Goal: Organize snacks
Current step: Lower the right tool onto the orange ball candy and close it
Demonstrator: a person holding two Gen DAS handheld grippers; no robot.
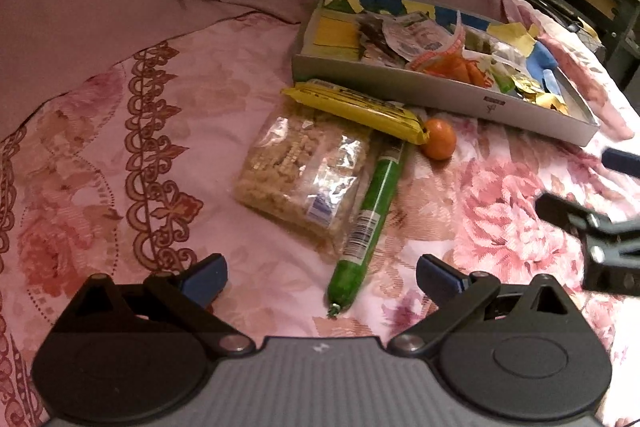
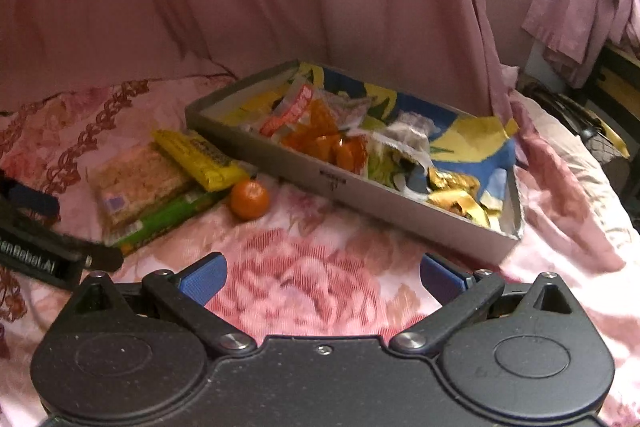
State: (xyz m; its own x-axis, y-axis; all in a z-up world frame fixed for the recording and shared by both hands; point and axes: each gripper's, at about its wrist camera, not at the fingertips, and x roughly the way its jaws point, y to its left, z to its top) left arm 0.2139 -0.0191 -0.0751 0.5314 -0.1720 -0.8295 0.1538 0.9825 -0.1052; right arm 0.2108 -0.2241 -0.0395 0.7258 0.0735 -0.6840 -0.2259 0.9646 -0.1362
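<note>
While fingers (image 2: pixel 320 277) gape (empty), orange (image 2: pixel 249 199) near tray (image 2: pixel 400 205) edge.

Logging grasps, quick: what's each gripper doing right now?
Left gripper: open, holding nothing, above the green stick pack.
Right gripper: open, holding nothing, over the bedspread.

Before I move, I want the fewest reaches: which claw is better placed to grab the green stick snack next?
Left. The left claw is open with the green stick snack lying just ahead between its fingers. The right claw is also open but faces bare bedspread, with the stick off to its left.
</note>
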